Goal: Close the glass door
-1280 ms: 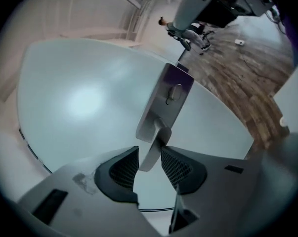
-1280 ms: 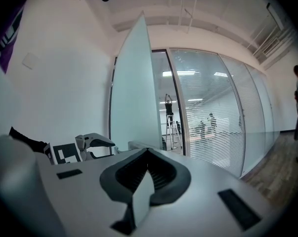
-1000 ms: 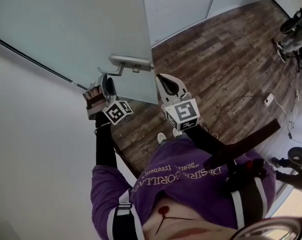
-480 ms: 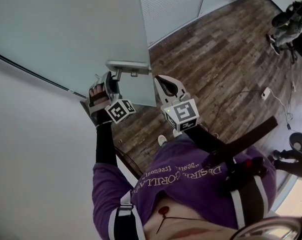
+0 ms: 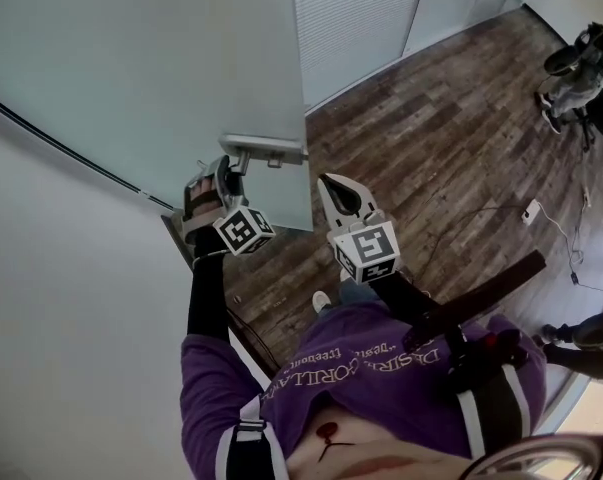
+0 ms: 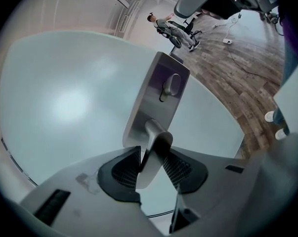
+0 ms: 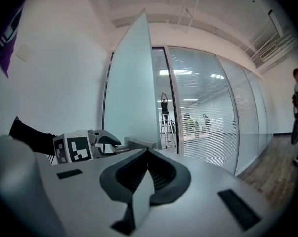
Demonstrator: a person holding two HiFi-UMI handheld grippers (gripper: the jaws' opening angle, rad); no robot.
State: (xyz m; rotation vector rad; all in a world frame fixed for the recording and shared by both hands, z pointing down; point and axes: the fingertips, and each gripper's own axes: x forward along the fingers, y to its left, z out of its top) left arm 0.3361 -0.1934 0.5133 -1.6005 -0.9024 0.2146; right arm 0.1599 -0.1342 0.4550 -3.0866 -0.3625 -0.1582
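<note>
purple shirt reads "desire" (upside down, rest unclear).

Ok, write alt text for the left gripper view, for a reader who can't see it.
The left gripper, its jaws just opened wide, straddles the metal lever handle of a frosted glass door. Beyond the door's edge lie a wooden floor and a distant person.

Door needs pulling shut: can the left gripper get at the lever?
Probably yes: the left gripper has the lever between its jaws, which have just been opening; nothing blocks it.
</note>
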